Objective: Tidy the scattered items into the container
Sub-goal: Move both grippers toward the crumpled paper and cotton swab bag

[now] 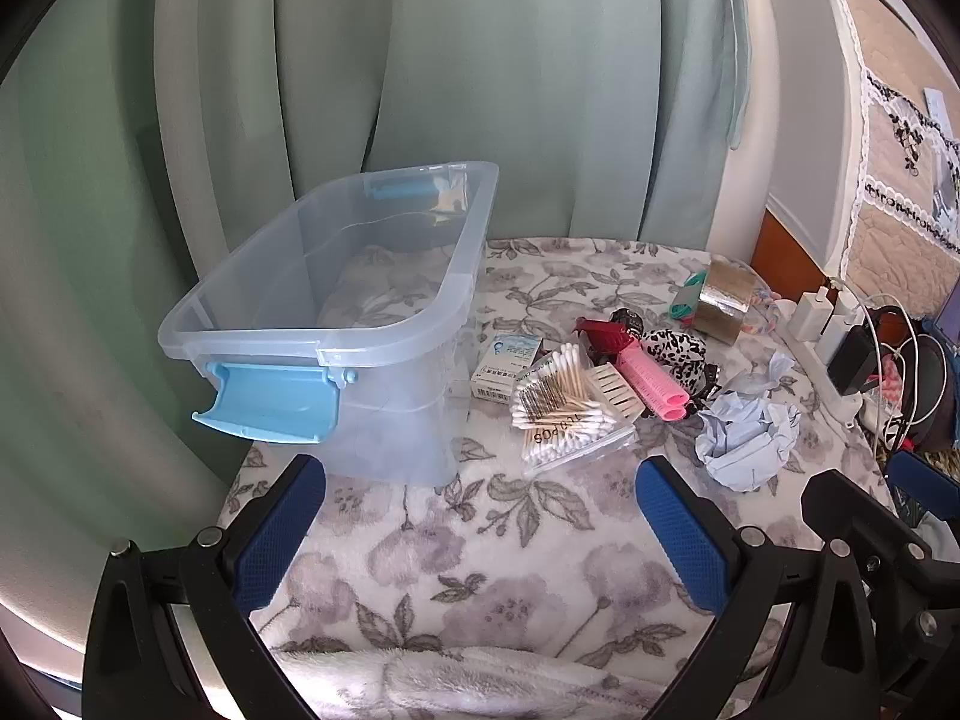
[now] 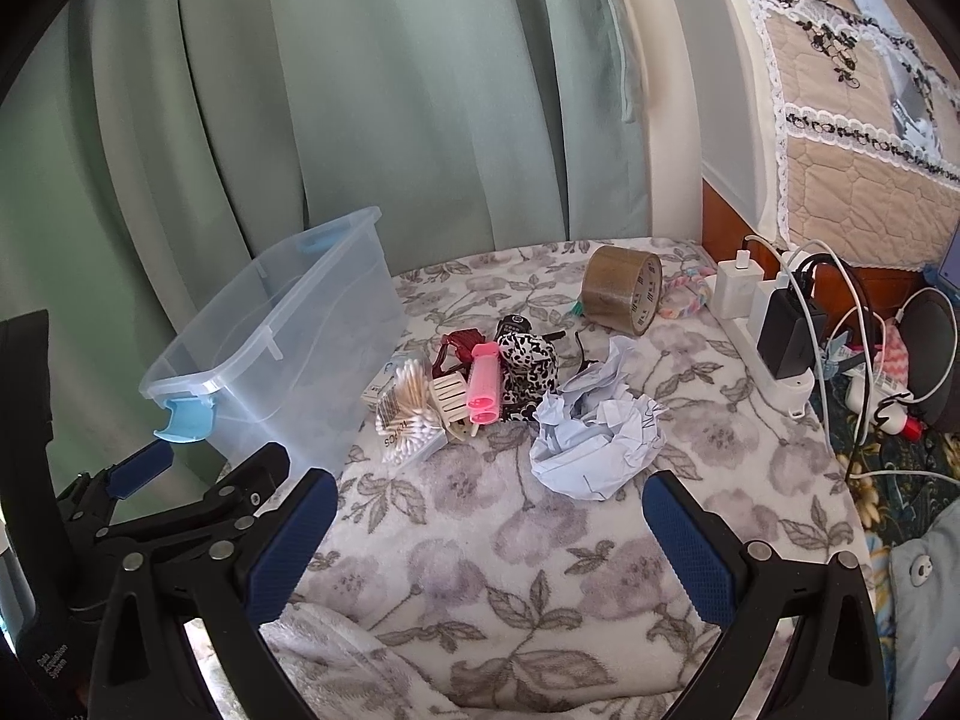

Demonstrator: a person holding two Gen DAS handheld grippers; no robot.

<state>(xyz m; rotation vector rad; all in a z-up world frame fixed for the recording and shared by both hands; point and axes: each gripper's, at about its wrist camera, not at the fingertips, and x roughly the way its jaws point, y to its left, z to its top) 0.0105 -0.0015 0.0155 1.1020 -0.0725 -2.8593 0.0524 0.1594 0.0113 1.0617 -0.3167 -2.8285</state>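
1. The left gripper (image 1: 480, 516) hovered with jaws spread wide, empty; the clear container (image 1: 336, 324) stood just ahead-left.
2. The right gripper (image 2: 489, 531) gaped empty; crumpled paper (image 2: 594, 438) lay just ahead.

Translucent plastic container (image 1: 336, 324), fleecy floral cloth (image 1: 480, 570)

Green curtains (image 1: 420, 90) hang behind the floral blanket (image 2: 540, 570), a white power strip (image 2: 774, 360) loaded with chargers and cables runs along its right edge, and a lace-trimmed quilted cover (image 2: 840, 138) drapes beyond.
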